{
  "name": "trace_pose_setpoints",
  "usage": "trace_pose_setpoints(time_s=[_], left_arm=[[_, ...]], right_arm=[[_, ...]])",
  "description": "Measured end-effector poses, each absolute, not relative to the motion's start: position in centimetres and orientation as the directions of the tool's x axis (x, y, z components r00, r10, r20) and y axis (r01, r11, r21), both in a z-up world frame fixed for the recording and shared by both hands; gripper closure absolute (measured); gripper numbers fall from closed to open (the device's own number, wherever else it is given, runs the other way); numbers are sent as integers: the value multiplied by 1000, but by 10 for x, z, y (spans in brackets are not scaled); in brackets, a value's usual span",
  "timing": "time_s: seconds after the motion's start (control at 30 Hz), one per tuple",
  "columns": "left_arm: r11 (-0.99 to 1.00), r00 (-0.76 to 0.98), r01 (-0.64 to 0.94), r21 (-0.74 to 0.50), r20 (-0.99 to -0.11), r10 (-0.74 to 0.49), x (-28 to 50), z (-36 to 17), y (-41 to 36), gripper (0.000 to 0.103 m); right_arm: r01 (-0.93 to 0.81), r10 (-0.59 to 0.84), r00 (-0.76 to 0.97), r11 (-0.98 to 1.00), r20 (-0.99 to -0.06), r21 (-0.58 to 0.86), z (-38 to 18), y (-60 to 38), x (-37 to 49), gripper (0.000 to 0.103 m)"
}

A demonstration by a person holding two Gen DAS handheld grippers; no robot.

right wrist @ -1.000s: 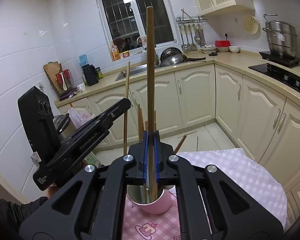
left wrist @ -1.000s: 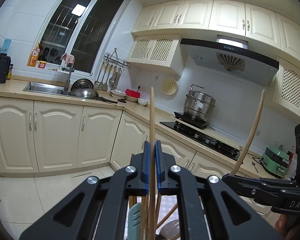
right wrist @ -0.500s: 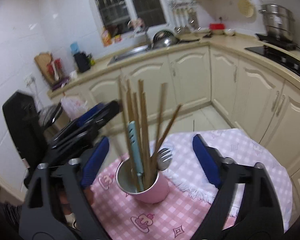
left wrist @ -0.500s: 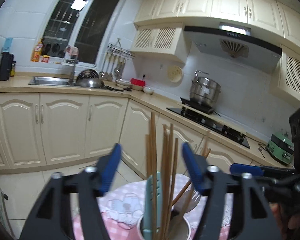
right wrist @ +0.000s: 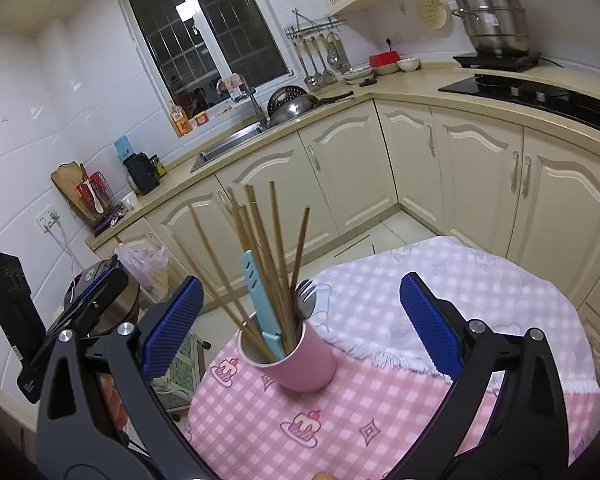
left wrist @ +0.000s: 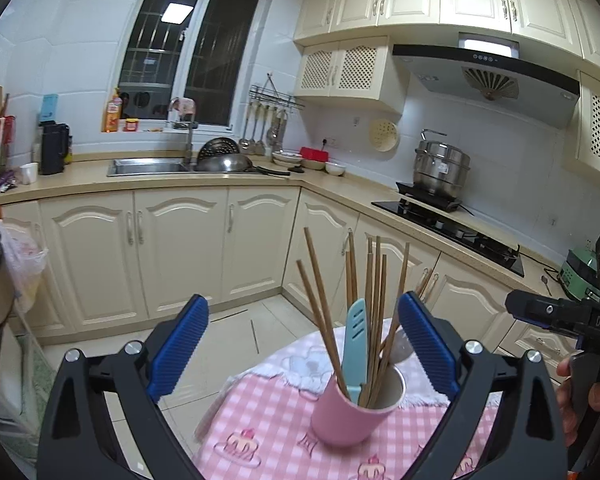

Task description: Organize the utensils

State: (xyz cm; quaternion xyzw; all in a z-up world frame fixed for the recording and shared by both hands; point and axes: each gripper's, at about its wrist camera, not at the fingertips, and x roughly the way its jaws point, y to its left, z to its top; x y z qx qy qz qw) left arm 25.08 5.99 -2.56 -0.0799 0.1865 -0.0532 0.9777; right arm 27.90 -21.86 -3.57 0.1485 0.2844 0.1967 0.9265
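Observation:
A pink cup [left wrist: 350, 416] stands on the pink checked tablecloth [left wrist: 260, 432]; it also shows in the right wrist view [right wrist: 300, 364]. Several wooden chopsticks [left wrist: 374, 300] [right wrist: 260, 248], a light blue knife [left wrist: 354, 344] [right wrist: 260, 300] and a metal fork [right wrist: 305, 298] stand in it. My left gripper [left wrist: 304, 344] is open and empty, above and just short of the cup. My right gripper [right wrist: 300, 324] is open and empty, with the cup between its blue pads. Each gripper shows at the other view's edge.
The round table [right wrist: 480, 280] stands in a kitchen corner. Cream cabinets [left wrist: 172, 248] run under a counter with a sink [left wrist: 148, 166] and a stove [left wrist: 452, 228] with a steel pot [left wrist: 440, 168]. A loose chopstick [right wrist: 352, 245] lies on the floor.
Both grippers were each shut on an upright chopstick over the cup. They opened, the chopsticks dropped into the cup, and both grippers drew back from it.

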Motion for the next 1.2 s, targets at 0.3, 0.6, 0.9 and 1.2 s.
trace_pose_setpoints(time_s=[0.3,0.6,0.9,1.2], left_arm=[[993,935,59,-103,-343,-91,182,-4,46,9],[998,945,50,-39,-322,-60,125,-1,22,9],[998,950,48,-41,-308,-58,92,-8,21,9],[998,951,29,-62,-306,-47,81,-13,30,9]], right_arm=[[-263,396,814,904,-425,338,-19,-218,212,6],[-235,329,856,935,-398,267,-19,-206,153,6],[-218,278,890,955,-362,199,-17,-191,117,6],[-223,271,903,959,-335,173,-15,-178,99,6]])
